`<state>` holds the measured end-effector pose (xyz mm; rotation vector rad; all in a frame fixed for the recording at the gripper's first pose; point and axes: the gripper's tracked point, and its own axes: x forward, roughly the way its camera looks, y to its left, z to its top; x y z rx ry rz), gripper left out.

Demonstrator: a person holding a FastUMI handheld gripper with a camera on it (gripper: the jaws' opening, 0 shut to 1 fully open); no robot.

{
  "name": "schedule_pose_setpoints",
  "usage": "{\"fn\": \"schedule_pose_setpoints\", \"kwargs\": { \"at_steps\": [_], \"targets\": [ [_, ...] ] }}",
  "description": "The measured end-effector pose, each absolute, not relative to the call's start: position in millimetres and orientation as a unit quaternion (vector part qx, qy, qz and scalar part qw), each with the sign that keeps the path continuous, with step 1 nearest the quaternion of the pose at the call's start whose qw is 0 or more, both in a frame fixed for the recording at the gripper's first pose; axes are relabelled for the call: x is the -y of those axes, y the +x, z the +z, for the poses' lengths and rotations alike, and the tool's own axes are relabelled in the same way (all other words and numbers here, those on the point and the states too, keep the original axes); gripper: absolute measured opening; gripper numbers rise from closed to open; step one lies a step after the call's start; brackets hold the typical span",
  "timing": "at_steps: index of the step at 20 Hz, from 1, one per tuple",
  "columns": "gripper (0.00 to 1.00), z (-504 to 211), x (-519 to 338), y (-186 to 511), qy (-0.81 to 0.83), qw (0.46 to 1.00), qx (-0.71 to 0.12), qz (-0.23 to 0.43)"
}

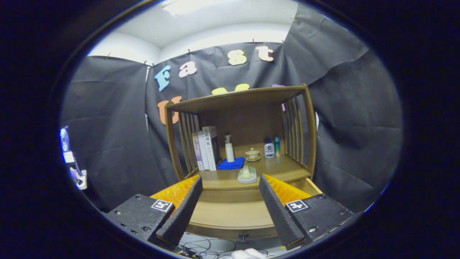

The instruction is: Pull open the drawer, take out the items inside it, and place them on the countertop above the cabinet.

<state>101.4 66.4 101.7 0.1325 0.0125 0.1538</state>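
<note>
Cabinet (240, 104) first: a wooden piece with slatted sides and an upper shelf, standing against the black cloth wall, and below its countertop (284, 167) the drawer (230, 214) stands pulled out toward the gripper (230, 212), its pale bottom bare as far as I can see between the fingers. On the countertop, from the left, stand a few books (206, 147), then a white pump bottle (229, 148) on a blue cloth (231, 164), a small lidded cup (252, 154) on a saucer, and two little bottles (272, 147) at the right. Nearer the front edge sits a pale, squat holder-like item (247, 175), just above the open drawer; I cannot tell exactly what it is. The gripper's fingers are spread wide, holding nothing, hovering over the drawer with that pale item straight ahead and a little above, between the two fingertips' lines. The drawer's small knob (243, 236) sits below, close under the gripper. My guess is the emptying is done or nearly so, since whatever lies under the fingers themselves is hidden.
</note>
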Motion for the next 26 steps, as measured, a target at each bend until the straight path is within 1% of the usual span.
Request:
{"fn": "schedule_pose_setpoints", "kwargs": {
  "at_steps": [6, 12, 19, 26],
  "targets": [
    [1.00, 69.7, -27.4, 59.7, 0.043, 0.999, -0.001, 0.030],
    [1.00, 7.1, -12.6, 37.6, 0.023, 0.999, -0.021, 0.002],
    [1.00, -68.1, -33.4, 38.1, 0.007, 0.998, -0.057, 0.008],
    [1.00, -96.9, -54.1, 61.4, -0.001, 0.996, -0.083, 0.022]
  ]
}}
